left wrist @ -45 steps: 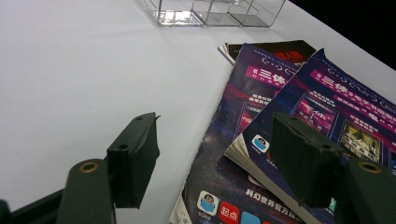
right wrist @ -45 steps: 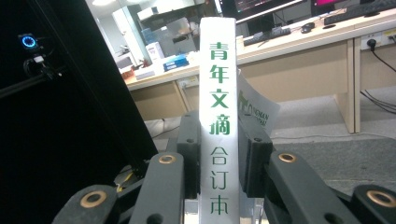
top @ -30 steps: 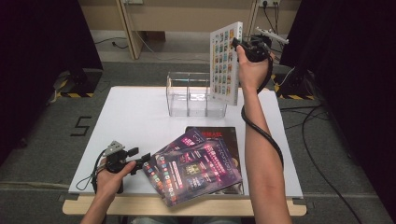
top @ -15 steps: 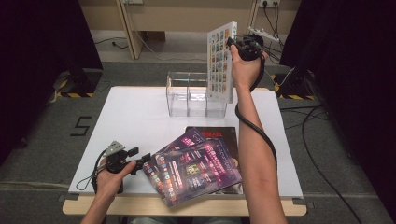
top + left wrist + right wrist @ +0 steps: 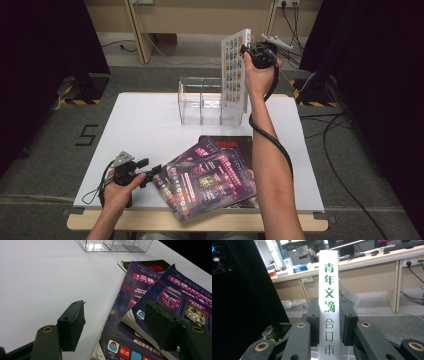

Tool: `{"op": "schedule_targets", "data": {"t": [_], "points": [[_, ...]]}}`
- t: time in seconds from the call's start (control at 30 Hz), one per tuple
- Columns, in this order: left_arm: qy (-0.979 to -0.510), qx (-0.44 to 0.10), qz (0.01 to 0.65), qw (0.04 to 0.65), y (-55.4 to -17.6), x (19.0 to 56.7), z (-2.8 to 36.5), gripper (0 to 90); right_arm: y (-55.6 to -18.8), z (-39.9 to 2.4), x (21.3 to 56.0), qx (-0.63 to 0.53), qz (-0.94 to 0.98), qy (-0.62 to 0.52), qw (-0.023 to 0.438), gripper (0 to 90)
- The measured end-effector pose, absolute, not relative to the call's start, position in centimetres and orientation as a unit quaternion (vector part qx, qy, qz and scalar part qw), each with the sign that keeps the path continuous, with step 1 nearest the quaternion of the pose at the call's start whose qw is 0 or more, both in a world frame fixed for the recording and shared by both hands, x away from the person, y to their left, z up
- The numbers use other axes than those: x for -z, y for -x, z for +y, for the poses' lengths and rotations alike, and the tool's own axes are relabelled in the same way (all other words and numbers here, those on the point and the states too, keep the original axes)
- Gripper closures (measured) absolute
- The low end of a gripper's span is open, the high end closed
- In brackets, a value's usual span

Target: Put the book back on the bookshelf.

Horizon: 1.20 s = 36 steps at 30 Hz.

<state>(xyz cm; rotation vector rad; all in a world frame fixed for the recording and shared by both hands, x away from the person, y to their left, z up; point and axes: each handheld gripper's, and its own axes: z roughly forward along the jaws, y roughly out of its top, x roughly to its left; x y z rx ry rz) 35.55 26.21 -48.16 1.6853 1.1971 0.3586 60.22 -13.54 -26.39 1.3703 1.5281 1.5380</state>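
A thick white book [image 5: 234,70] with a grid of small cover pictures stands upright in the air, its lower edge at the right end of a clear acrylic organizer [image 5: 200,102]. My right gripper [image 5: 248,51] is shut on its spine from the right. In the right gripper view both pads press the white spine [image 5: 328,302] with green characters, between the right gripper's [image 5: 329,315] jaws. My left gripper [image 5: 150,172] rests open at the table's front left. Its jaws [image 5: 115,315] straddle the left edge of a fanned pile of purple magazines [image 5: 175,297] without touching.
The white table [image 5: 140,125] carries the organizer at the back centre and the magazines [image 5: 210,180] at the front. The organizer [image 5: 117,243] has several open-topped compartments. Desks, cables and dark curtains surround the table.
My right hand has brought the white book down and slightly left, closer to the organizer's right end. The left gripper and the magazines have stayed put.
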Motion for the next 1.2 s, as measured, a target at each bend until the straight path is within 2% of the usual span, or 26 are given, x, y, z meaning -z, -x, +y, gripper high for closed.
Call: {"op": "schedule_targets", "data": {"t": [0.33, 0.6, 0.83, 1.2], "points": [[-0.696, -0.147, 0.494, 0.500, -35.5, 48.3, 26.2, 32.4, -59.8, -13.2, 27.9, -0.568, 0.580, -0.507, 0.289, 74.1], [-0.697, -0.148, 0.493, 0.500, -35.5, 48.2, 26.1, 32.4, -57.9, -13.2, 30.1, -0.562, 0.590, -0.494, 0.303, 74.0], [-0.696, -0.148, 0.492, 0.501, -35.4, 48.2, 25.9, 32.4, -56.1, -14.2, 30.7, -0.567, 0.586, -0.489, 0.311, 73.7], [-0.695, -0.151, 0.493, 0.502, -35.4, 48.1, 26.0, 32.4, -53.8, -15.9, 32.3, -0.563, 0.587, -0.501, 0.296, 73.5]]}}
